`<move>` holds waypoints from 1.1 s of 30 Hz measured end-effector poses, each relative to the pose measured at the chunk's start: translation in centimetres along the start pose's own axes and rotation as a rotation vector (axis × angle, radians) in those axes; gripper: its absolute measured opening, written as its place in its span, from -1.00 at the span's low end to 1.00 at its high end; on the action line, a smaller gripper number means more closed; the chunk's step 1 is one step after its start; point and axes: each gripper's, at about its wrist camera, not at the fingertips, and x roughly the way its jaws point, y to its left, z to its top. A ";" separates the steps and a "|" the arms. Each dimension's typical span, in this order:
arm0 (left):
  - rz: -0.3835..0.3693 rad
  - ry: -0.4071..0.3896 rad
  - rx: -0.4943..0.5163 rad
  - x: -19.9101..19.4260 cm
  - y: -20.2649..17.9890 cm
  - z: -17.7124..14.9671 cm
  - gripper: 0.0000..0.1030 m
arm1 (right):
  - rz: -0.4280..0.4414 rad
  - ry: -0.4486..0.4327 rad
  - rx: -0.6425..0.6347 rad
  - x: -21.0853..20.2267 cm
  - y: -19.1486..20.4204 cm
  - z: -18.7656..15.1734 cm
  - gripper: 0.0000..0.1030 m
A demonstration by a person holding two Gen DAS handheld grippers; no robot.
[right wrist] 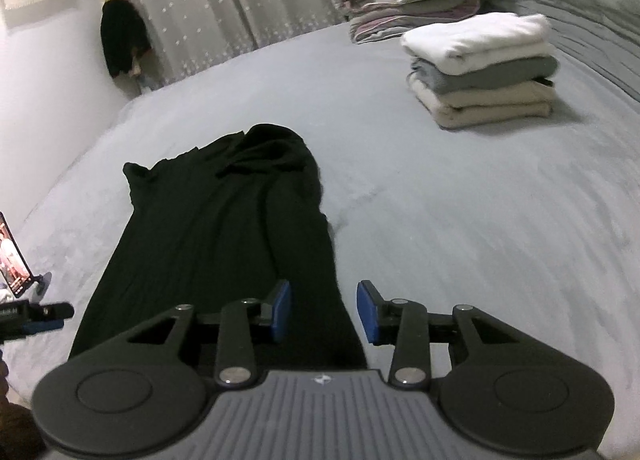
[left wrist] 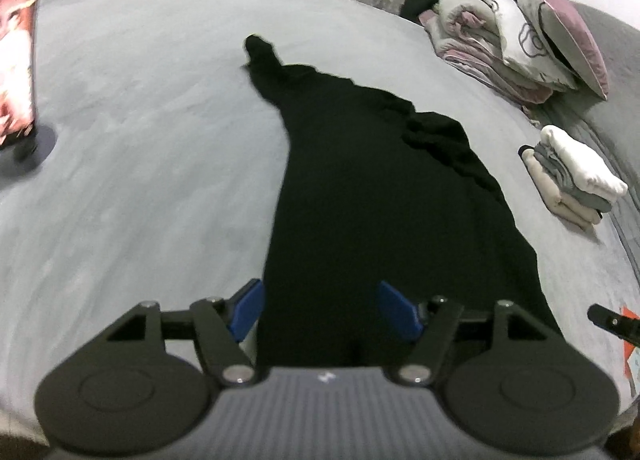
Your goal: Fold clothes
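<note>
Now we see the black garment (left wrist: 372,188) lying long and flat on the grey bed (left wrist: 140,140). Our left gripper (left wrist: 320,310) and right gripper (right wrist: 323,310) both hover over its near end, spread, pinching nothing.

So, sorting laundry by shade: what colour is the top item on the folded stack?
White, above grey and beige; clearest in the right wrist view.

The left tool (left wrist: 320,310) was open, with nothing between its blue pads (left wrist: 394,310). A long black garment (left wrist: 372,200) lay flat on the grey bed (left wrist: 140,120). A pile of folded clothes (left wrist: 572,176) sat near its right side.
</note>
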 end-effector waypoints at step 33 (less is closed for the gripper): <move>-0.017 -0.208 0.280 16.5 -6.1 4.6 0.66 | -0.006 -0.111 -0.602 25.7 10.3 9.2 -0.73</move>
